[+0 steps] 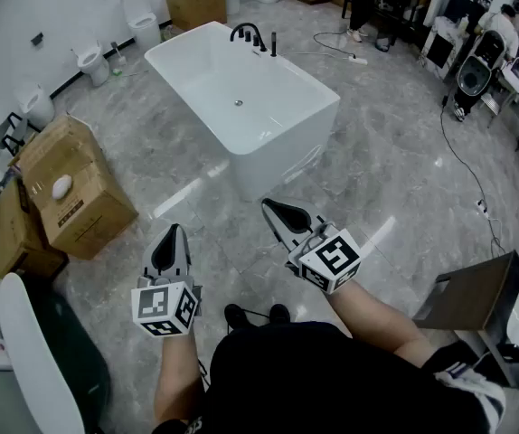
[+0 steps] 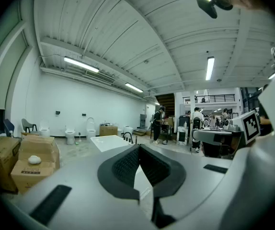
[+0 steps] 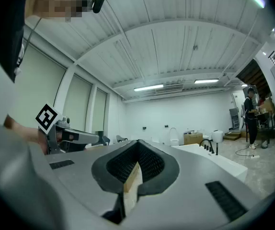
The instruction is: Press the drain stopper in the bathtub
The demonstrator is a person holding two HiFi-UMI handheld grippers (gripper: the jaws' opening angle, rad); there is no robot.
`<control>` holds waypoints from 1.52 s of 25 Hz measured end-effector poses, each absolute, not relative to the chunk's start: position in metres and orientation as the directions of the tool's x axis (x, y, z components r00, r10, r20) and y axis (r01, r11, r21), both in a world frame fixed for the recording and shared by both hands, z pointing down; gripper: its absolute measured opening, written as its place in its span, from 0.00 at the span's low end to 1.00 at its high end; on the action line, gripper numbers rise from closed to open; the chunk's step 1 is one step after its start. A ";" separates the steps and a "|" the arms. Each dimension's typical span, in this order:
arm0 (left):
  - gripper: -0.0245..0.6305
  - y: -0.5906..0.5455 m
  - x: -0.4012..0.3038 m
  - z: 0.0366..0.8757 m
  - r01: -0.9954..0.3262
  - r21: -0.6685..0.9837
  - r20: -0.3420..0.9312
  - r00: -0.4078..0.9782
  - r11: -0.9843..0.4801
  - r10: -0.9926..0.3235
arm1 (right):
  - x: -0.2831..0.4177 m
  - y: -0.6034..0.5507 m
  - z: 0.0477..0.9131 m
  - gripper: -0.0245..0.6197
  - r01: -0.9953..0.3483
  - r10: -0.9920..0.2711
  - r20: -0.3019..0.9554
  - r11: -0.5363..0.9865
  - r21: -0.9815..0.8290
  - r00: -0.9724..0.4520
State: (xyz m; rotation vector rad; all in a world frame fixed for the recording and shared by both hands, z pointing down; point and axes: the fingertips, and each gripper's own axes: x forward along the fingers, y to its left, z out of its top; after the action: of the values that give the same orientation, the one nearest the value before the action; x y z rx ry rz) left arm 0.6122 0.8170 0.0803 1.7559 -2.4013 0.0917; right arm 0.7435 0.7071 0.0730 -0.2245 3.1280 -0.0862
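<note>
Far ahead of the left claw [image 1: 176,230] and right claw [image 1: 267,204], both pressed together and empty, the drain stopper [image 1: 239,103] in the bathtub [image 1: 278,152] is a mere speck.

Cardboard boxes [image 1: 77,188] and toilets [image 1: 90,61] stand on grey marble floor [image 1: 395,170].

Floor [image 1: 395,170]: grey marbled tile, glossy. Cardboard boxes [image 1: 74,188] left of the fingers [image 1: 170,247]. Toilets [image 1: 90,61] far ahead-left, along white wall [image 1: 24,7]. Black cable [image 1: 463,156] on floor, ahead-right. Ceiling [image 2: 128,32]: white ribbed panels, tube lights [image 2: 81,64] lit. Tall windows [image 3: 80,104], shaded, left of fingers.
</note>
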 end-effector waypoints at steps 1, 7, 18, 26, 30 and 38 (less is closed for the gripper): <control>0.05 0.816 0.614 0.080 -0.950 0.047 0.170 -0.297 0.308 -0.940 | 0.744 0.706 0.069 0.05 -0.141 -0.142 -0.003 0.988 -0.056 -0.990; 0.05 0.811 0.623 0.081 -0.946 0.049 0.170 -0.308 0.320 -0.936 | 0.753 0.702 0.069 0.05 -0.124 -0.124 0.008 0.991 -0.055 -0.992; 0.05 0.804 0.612 0.092 -0.933 0.084 0.174 -0.331 0.349 -0.927 | 0.741 0.699 0.089 0.06 -0.069 -0.066 0.037 0.992 -0.102 -0.997; 0.05 0.791 0.566 0.096 -0.929 0.080 0.176 -0.343 0.361 -0.923 | 0.691 0.682 0.097 0.06 -0.045 -0.037 0.065 0.990 -0.132 -0.997; 0.05 0.778 0.520 0.103 -0.922 0.109 0.165 -0.353 0.373 -0.921 | 0.647 0.665 0.099 0.06 -0.046 -0.036 0.084 0.992 -0.114 -0.996; 0.05 0.729 0.412 0.121 -0.939 0.115 0.192 -0.298 0.323 -0.935 | 0.529 0.634 0.115 0.06 -0.061 -0.045 0.131 0.991 -0.121 -0.990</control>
State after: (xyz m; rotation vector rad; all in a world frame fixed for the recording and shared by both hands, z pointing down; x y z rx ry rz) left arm 0.4123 0.7290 0.1212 1.7070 -2.3650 0.0274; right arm 0.5286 0.6337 0.1152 -0.0869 3.2623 -0.2046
